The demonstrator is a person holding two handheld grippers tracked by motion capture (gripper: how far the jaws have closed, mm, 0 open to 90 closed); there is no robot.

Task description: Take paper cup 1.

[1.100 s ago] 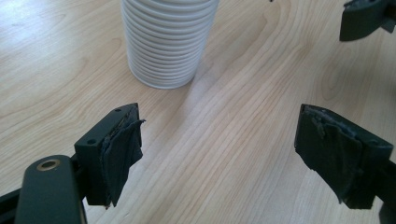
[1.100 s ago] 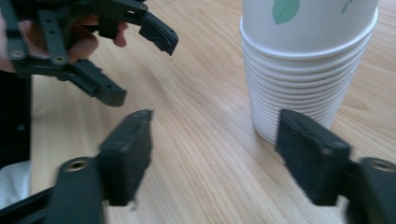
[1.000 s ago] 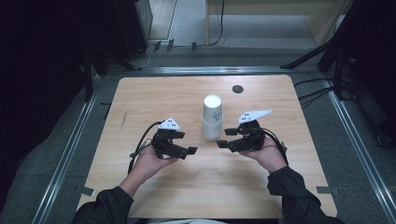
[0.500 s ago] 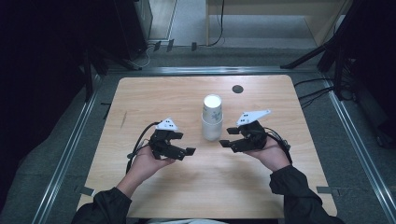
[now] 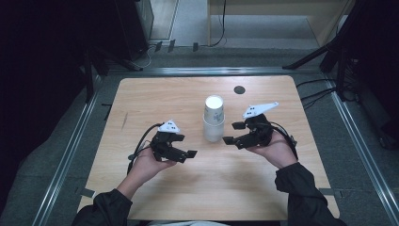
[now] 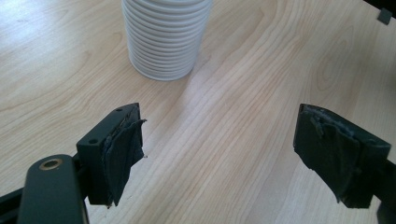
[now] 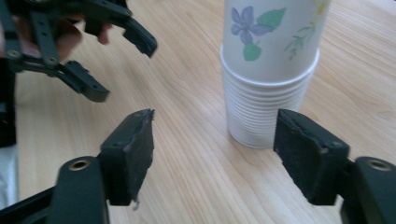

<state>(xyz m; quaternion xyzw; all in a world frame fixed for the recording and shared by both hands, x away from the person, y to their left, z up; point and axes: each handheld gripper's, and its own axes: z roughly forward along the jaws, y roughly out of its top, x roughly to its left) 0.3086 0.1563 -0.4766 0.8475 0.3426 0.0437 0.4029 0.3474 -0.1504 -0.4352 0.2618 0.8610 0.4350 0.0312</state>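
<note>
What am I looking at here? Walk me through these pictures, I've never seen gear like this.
No robot here: a person sits at a wooden table and holds a hand-held two-jaw tool in each hand. The high view looks down from above: left gripper, right gripper, both open and holding nothing. Between them stands a stack of paper cups, upside down, the outermost one printed with flowers. A small dark disc lies farther back. The other two pictures come from cameras riding on each gripper, looking along its black jaws toward the cups; the right gripper view also catches the left gripper.

White paper-cup stack (image 5: pixel 213 119), upright, floral top cup, mid-table
</note>
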